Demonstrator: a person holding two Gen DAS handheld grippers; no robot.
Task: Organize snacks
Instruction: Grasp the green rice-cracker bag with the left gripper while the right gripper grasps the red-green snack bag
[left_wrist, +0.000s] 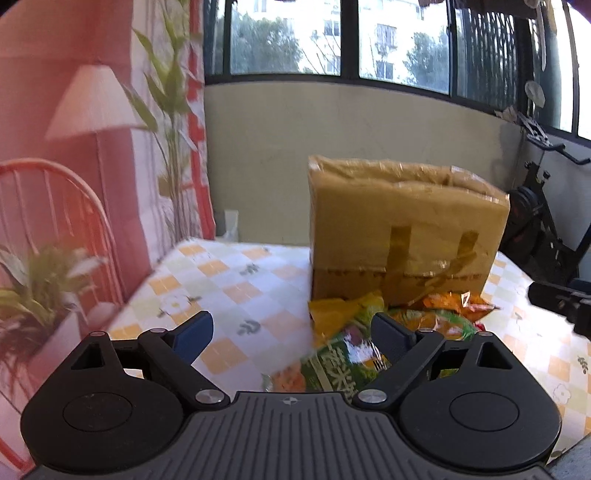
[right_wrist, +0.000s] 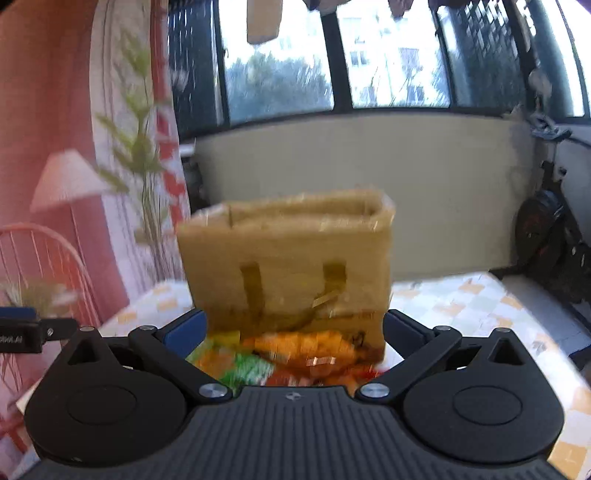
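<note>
On the checkered table (left_wrist: 229, 288) sits a taped-up cardboard box (left_wrist: 402, 229), standing upright, and the snack packets are piled right against its near face. From the left wrist view you can make out a green packet (left_wrist: 343, 362) with white lettering closest to the camera, a yellow one (left_wrist: 340, 310) just behind it and an orange one (left_wrist: 450, 301) over to the right, touching the box's base.

Left gripper (left_wrist: 291, 332) hangs above the table with its fingers (left_wrist: 195, 334) spread wide and nothing between them; the right-hand finger overlaps the green packet in the picture, but can't tell if it's actually touching.

Right gripper (right_wrist: 293, 330) is also wide open and holding nothing, pointed square at the box (right_wrist: 288, 258) with the snack pile (right_wrist: 291, 354) showing between its fingers. That view is pretty motion-blurred, so the packets are just orange and green smears.

Off to the right of the table there's an exercise bike (left_wrist: 546, 229).
</note>
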